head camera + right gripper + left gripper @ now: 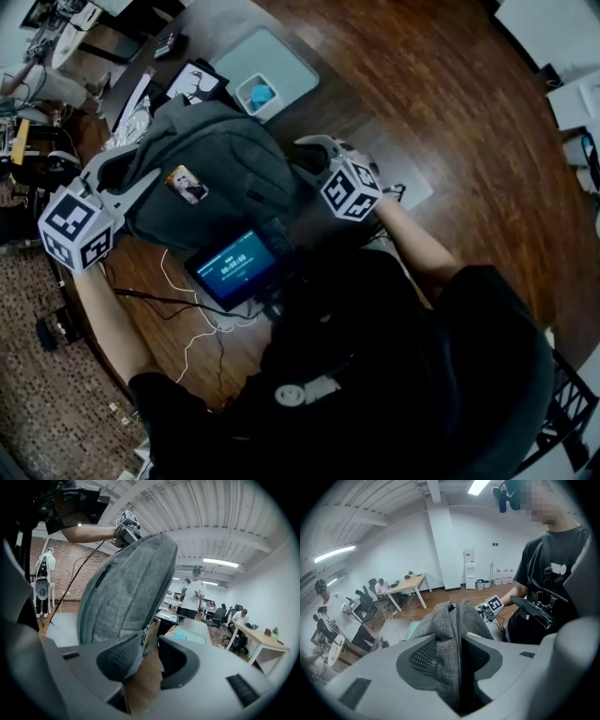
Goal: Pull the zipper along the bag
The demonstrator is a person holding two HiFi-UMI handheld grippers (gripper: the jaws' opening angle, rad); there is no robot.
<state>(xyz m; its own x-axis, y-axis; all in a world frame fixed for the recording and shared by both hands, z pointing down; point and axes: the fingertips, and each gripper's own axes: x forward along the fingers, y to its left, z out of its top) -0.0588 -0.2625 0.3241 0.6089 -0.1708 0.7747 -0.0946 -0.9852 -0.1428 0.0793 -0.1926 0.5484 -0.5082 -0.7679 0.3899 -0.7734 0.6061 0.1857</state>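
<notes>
A grey backpack [211, 169] stands on the wooden table [441, 103]. My left gripper [141, 183] holds its left edge. In the left gripper view, this gripper [449, 641] is shut on a fold of the grey bag fabric [450, 620], which fills the gap between the pads. My right gripper [314, 148] is at the bag's right side. In the right gripper view, its jaws [148, 638] stand apart with the tan zipper pull [149, 634] between them. The pull lies close to the left pad and clear of the right one. The bag [126, 583] rises over that gripper.
A pale teal tray [281, 56] with a white cup holding something blue [260, 94] lies behind the bag. A lit screen [234, 267] sits on a mount at my chest, and thin cables [187, 300] trail over the table's near side. Papers and clutter [141, 98] lie at the far left.
</notes>
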